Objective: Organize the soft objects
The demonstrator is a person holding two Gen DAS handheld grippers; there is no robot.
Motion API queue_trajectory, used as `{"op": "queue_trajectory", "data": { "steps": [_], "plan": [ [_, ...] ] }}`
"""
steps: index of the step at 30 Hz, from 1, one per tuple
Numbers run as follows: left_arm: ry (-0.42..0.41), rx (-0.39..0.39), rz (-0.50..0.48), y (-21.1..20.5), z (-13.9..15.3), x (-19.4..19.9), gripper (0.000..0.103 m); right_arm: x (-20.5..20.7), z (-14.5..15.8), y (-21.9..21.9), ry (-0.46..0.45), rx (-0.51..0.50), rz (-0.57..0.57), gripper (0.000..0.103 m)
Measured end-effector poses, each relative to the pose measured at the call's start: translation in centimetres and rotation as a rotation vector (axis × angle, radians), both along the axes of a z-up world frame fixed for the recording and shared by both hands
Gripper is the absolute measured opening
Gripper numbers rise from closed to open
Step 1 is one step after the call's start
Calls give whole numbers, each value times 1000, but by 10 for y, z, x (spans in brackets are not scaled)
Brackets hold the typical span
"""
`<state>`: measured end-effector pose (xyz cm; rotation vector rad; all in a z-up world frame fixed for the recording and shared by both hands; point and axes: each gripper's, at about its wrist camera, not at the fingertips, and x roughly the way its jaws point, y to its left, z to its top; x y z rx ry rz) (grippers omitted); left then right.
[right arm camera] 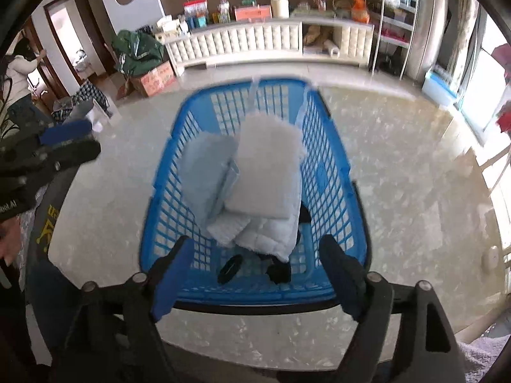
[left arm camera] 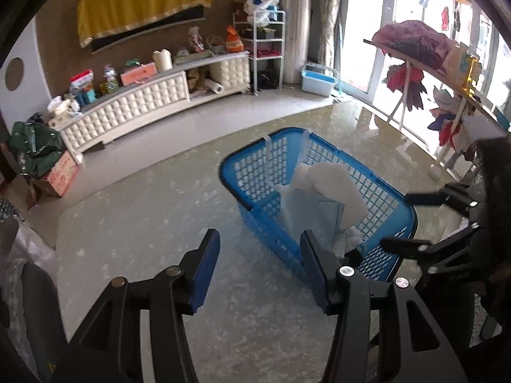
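A blue plastic basket (right arm camera: 332, 146) stands on a pale marbled table (right arm camera: 399, 166). It holds folded white and light-blue soft cloths (right arm camera: 268, 175) and a small black item (right arm camera: 279, 273) at its near end. My right gripper (right arm camera: 255, 277) is open and empty, just above the basket's near rim. In the left wrist view the basket (left arm camera: 252, 166) is ahead and to the right, with the white cloths (left arm camera: 335, 188) inside. My left gripper (left arm camera: 260, 271) is open and empty over the table, its right finger by the basket's near corner. The right gripper (left arm camera: 412, 220) shows at the right edge.
A white sideboard (left arm camera: 134, 108) with clutter lines the far wall. A cardboard box (right arm camera: 158, 78) and green bag (right arm camera: 137, 51) sit on the floor. A clothes rack (left arm camera: 412, 51) stands by the window. A person (right arm camera: 19, 76) stands in the left doorway.
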<state>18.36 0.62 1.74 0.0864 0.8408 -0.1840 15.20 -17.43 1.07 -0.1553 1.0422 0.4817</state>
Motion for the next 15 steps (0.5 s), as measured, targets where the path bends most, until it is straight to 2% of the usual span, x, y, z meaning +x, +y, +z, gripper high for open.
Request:
{"op": "queue_trajectory", "data": {
  "steps": [3, 11, 15],
  "plan": [
    [-45, 11, 34, 3, 10, -21, 56, -15, 26, 5, -128, 27, -13, 92],
    [-194, 7, 143, 16, 46, -75, 65, -56, 94, 34, -384, 57, -10, 99],
    [-271, -22, 203, 28, 64, -100, 79, -75, 114, 50, -454, 82, 3, 103]
  ]
}}
